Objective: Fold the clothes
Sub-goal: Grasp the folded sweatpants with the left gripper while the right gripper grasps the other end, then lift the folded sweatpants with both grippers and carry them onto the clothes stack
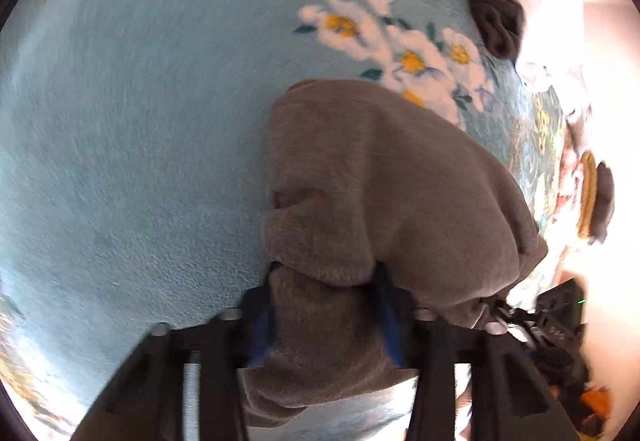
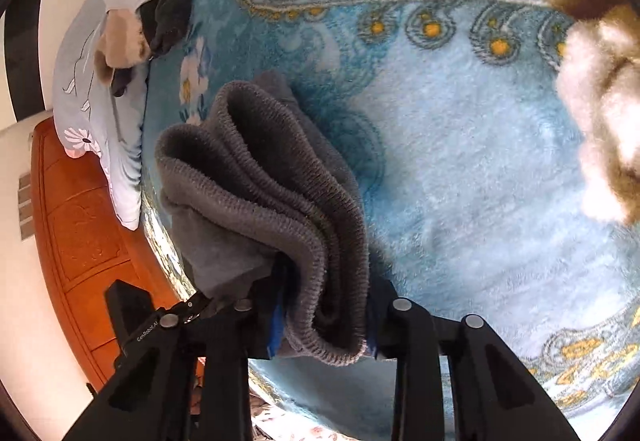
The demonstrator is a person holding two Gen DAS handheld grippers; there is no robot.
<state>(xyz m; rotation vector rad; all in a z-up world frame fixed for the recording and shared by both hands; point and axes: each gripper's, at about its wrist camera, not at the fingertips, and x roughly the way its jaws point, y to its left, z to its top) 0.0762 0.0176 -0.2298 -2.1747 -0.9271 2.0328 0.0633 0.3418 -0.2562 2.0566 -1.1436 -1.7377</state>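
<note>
Matt grey fleece garment (image 1: 380, 181) with ribbed hem; plush blue blanket (image 2: 480, 181).

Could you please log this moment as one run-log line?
left gripper: shut on grey garment | right gripper: shut on its ribbed hem | over blue blanket

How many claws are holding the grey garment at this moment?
2. The left claw is shut on a bunched part of the grey garment, and the right claw is shut on its ribbed edge. Both hold it above the blue blanket.

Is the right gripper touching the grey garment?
Touching. The right wrist view shows the grey garment bunched between the right gripper fingers, its ribbed hem pinched there.
</note>
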